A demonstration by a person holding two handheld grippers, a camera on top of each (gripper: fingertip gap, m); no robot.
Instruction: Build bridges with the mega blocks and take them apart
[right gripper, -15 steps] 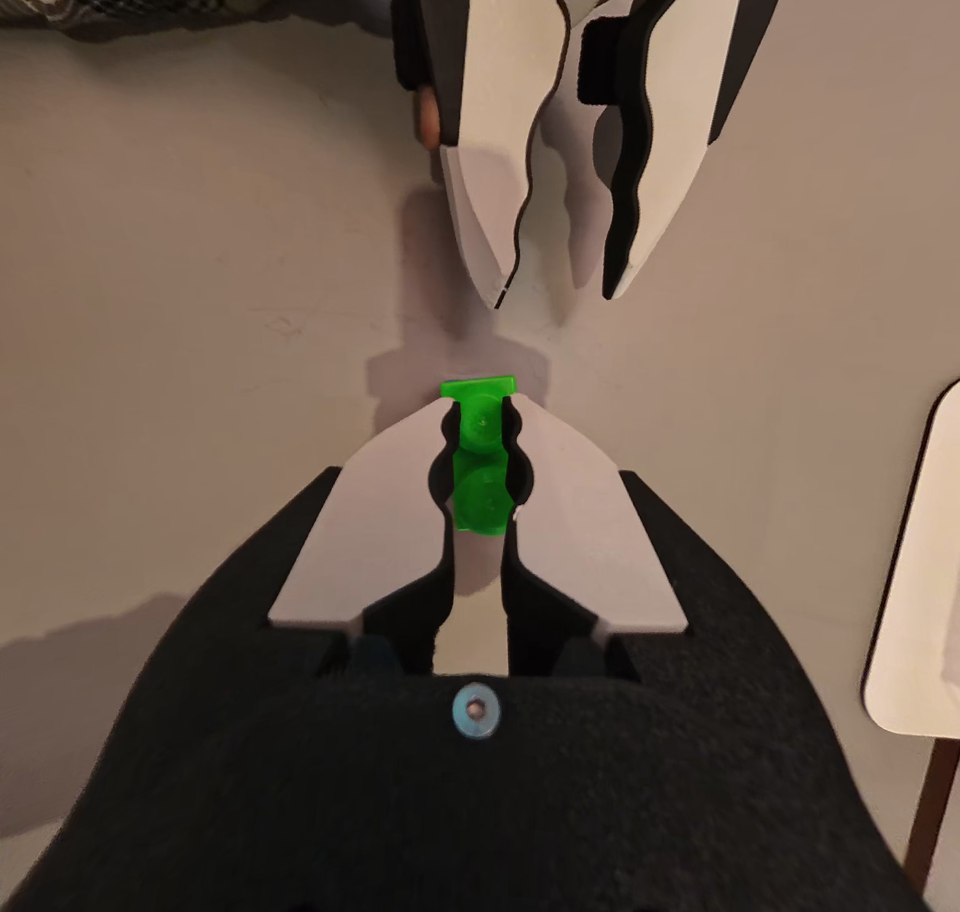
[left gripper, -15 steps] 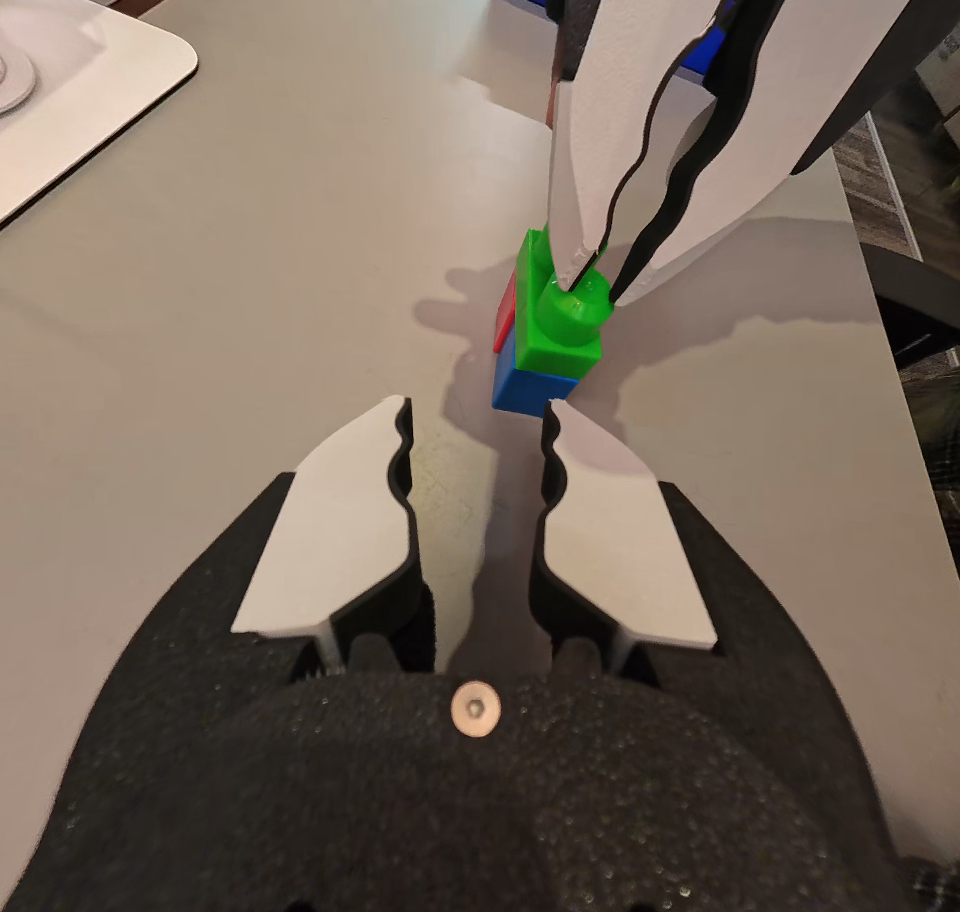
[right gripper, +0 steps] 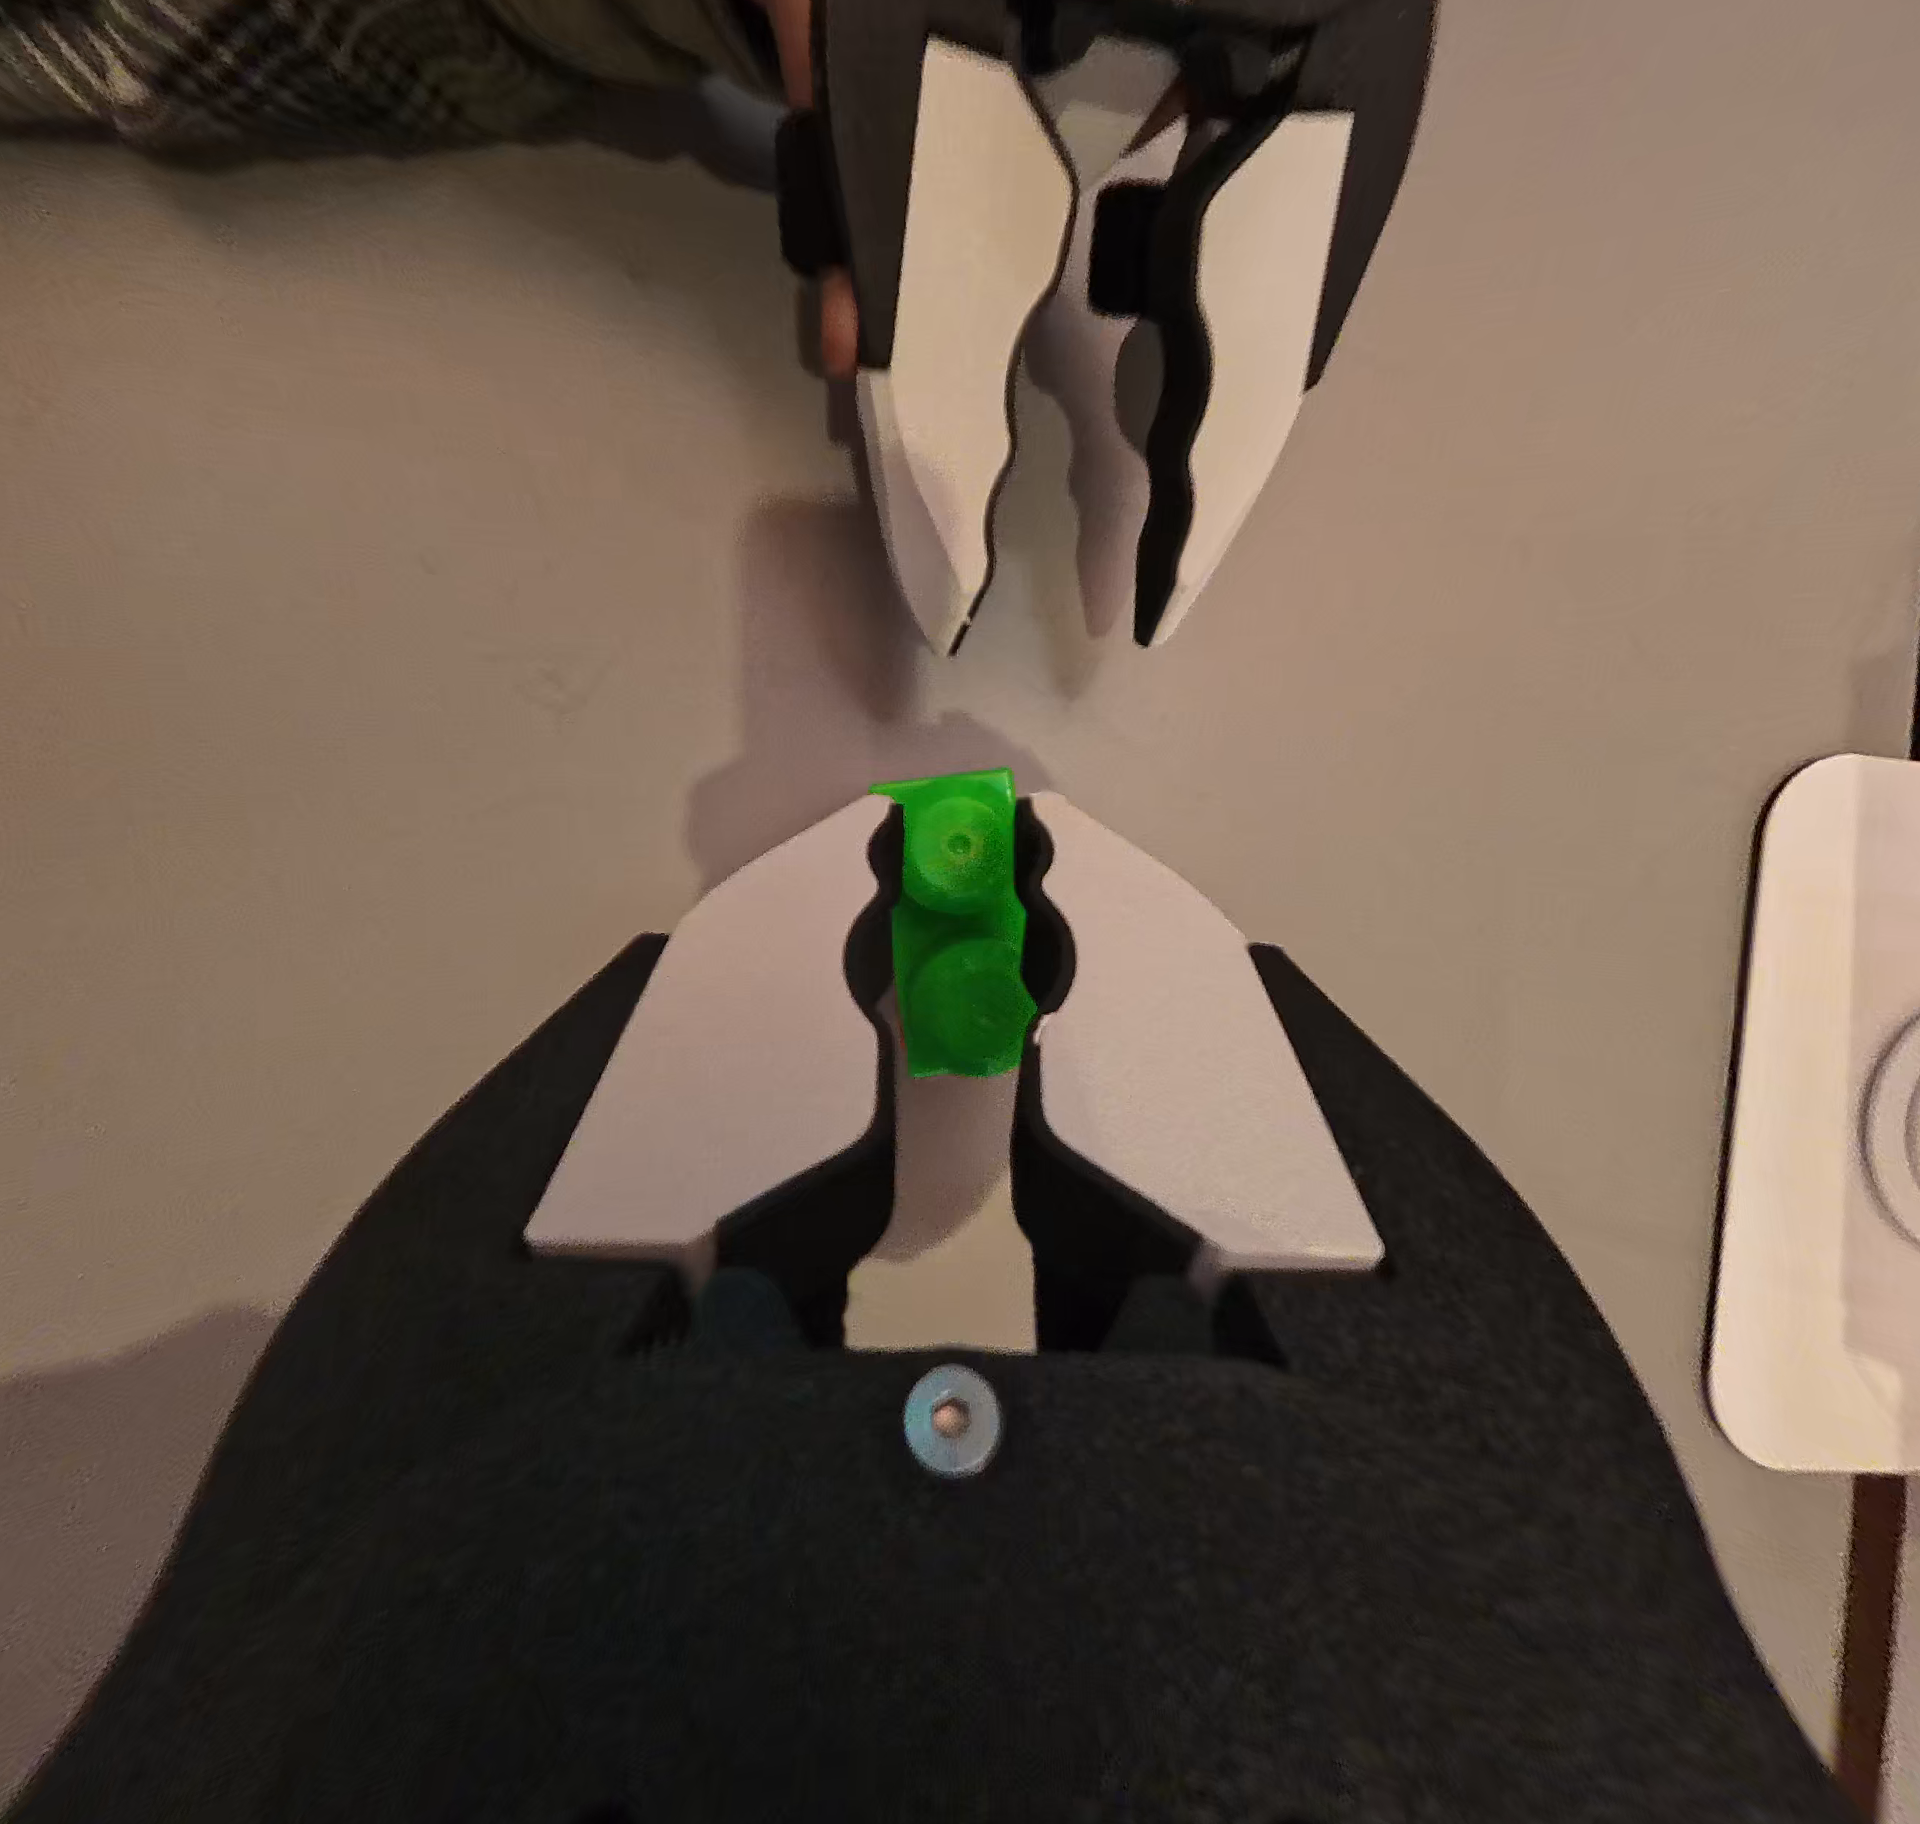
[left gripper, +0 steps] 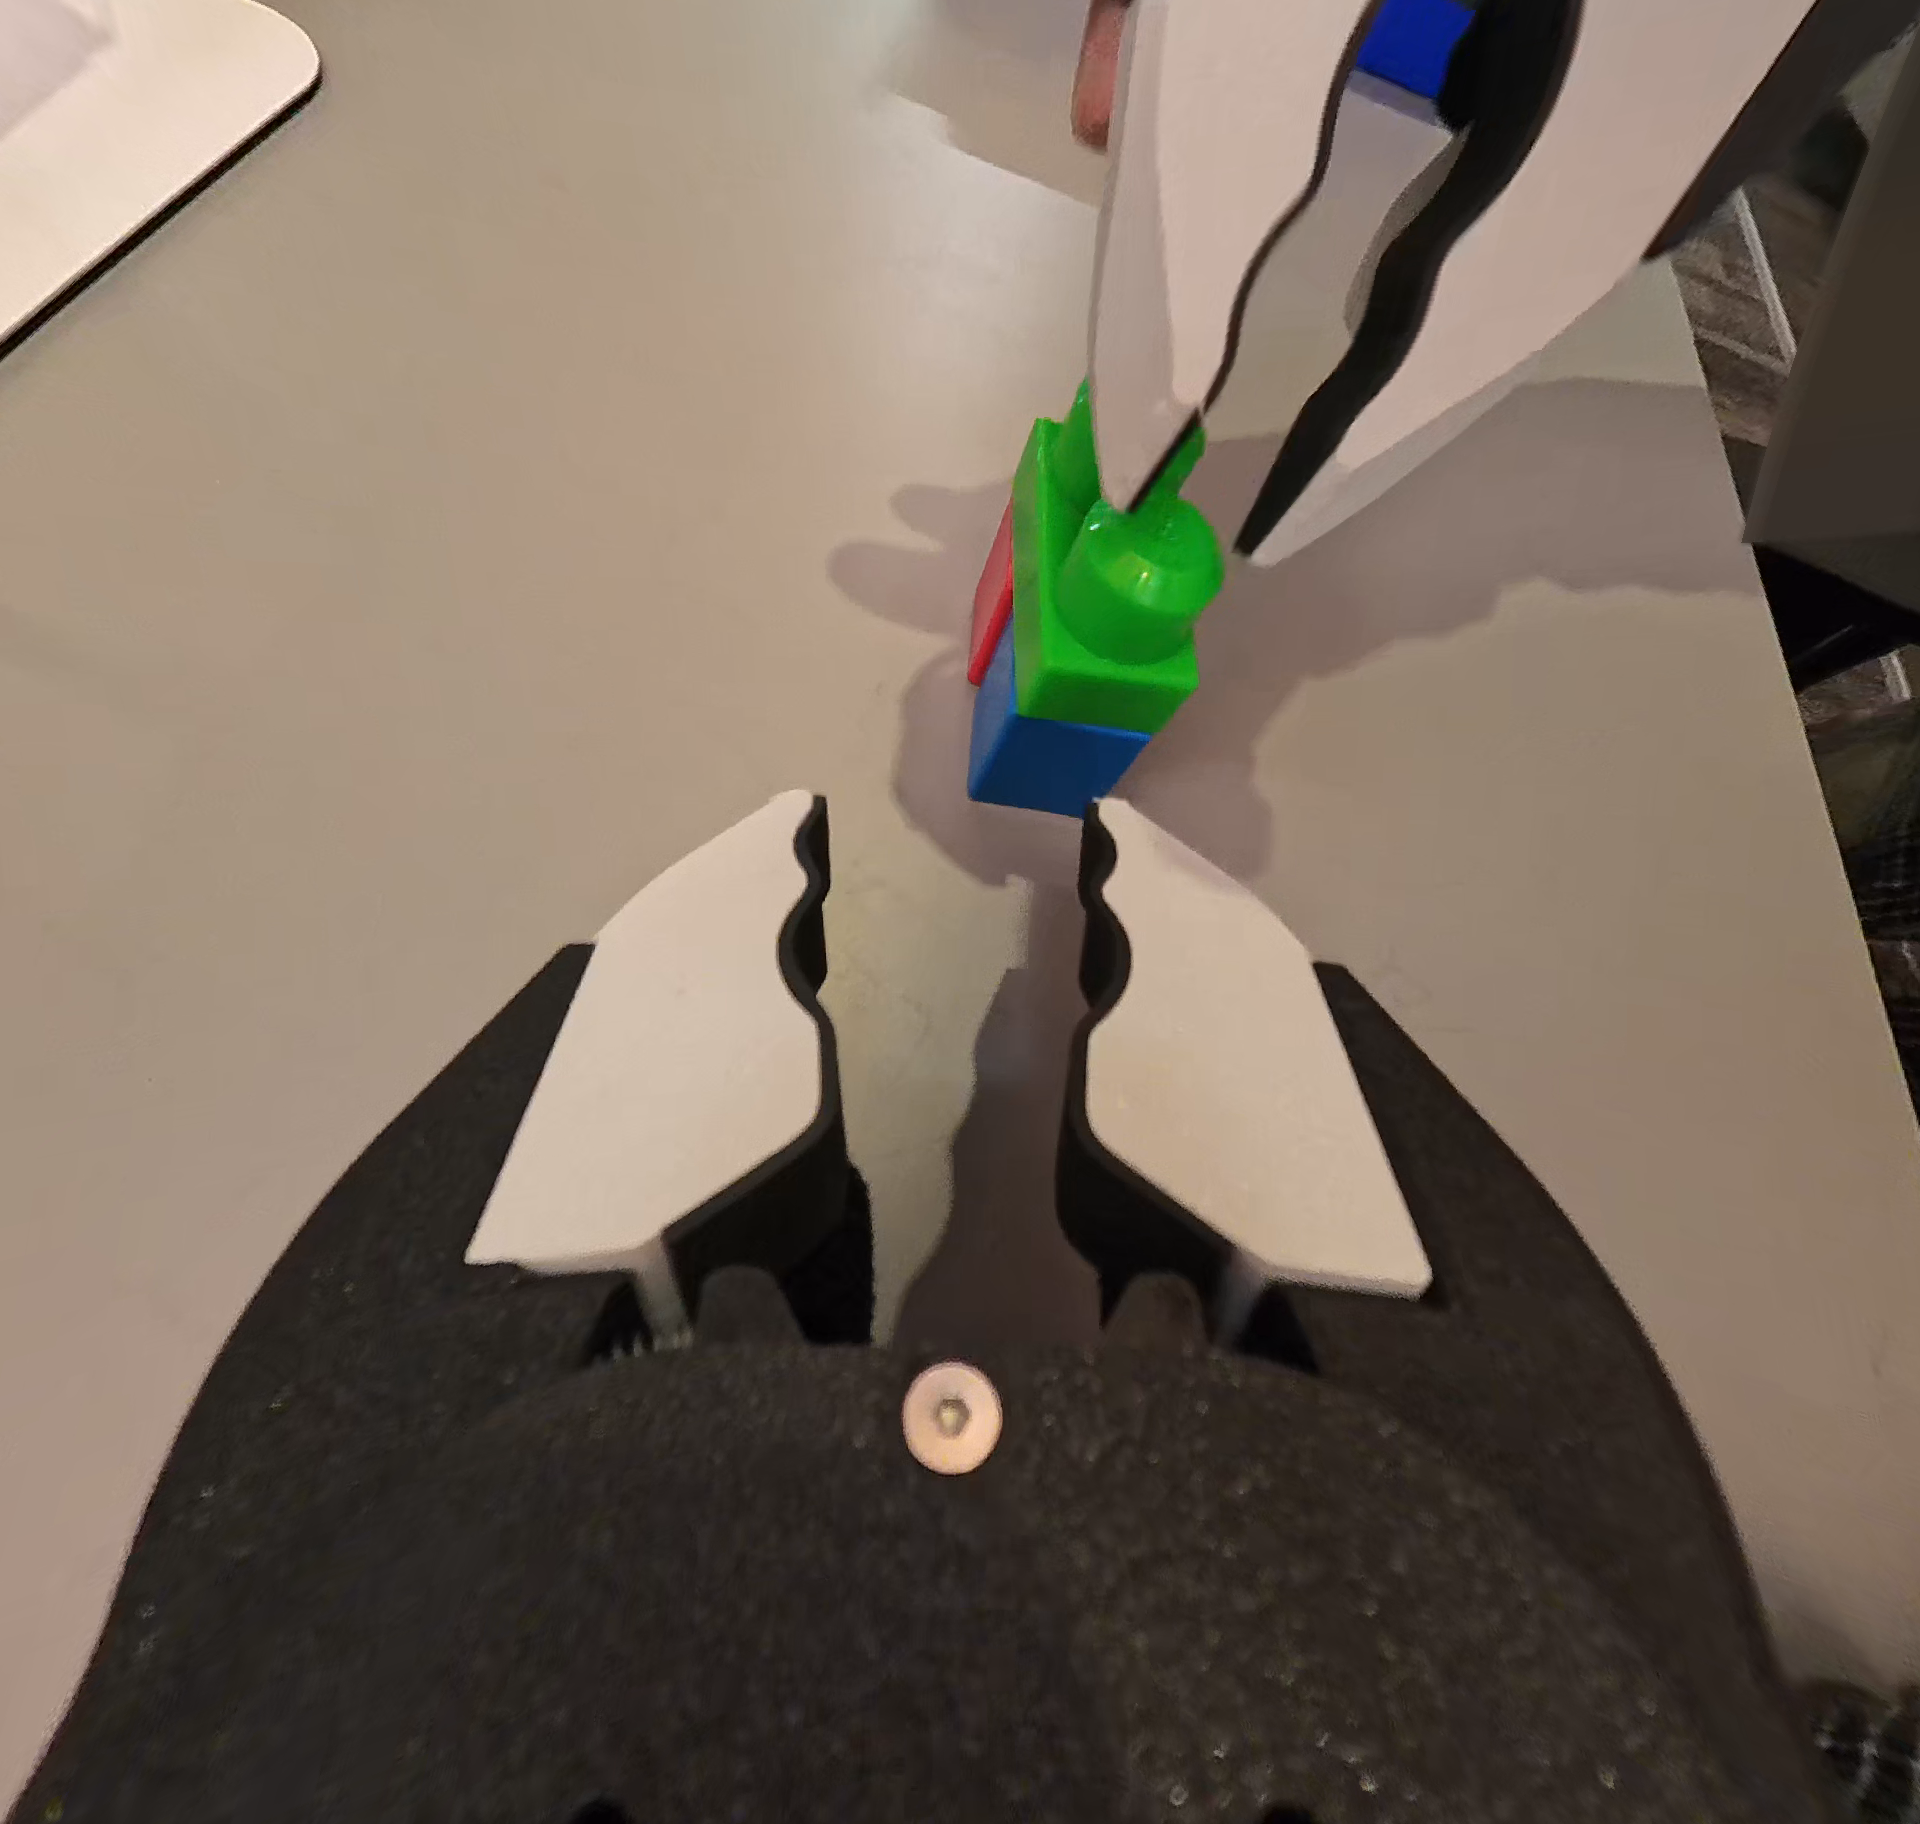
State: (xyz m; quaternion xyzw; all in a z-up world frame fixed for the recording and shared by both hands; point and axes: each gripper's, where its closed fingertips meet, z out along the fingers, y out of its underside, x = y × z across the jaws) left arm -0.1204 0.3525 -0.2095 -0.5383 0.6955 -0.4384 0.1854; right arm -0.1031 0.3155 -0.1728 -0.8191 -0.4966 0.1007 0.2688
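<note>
Over the blue block [left gripper: 1049, 761] — right hand-held gripper [right gripper: 956, 813] clamps green block [right gripper: 961, 933].

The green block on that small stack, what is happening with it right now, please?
A person holds a gripper in each hand over a grey table. The right gripper is shut on the green block, which lies across a blue block and a red block like a small bridge. The left gripper is open and empty, just in front of the blue block. Whether the green block is being pressed on or pulled off cannot be told.
</note>
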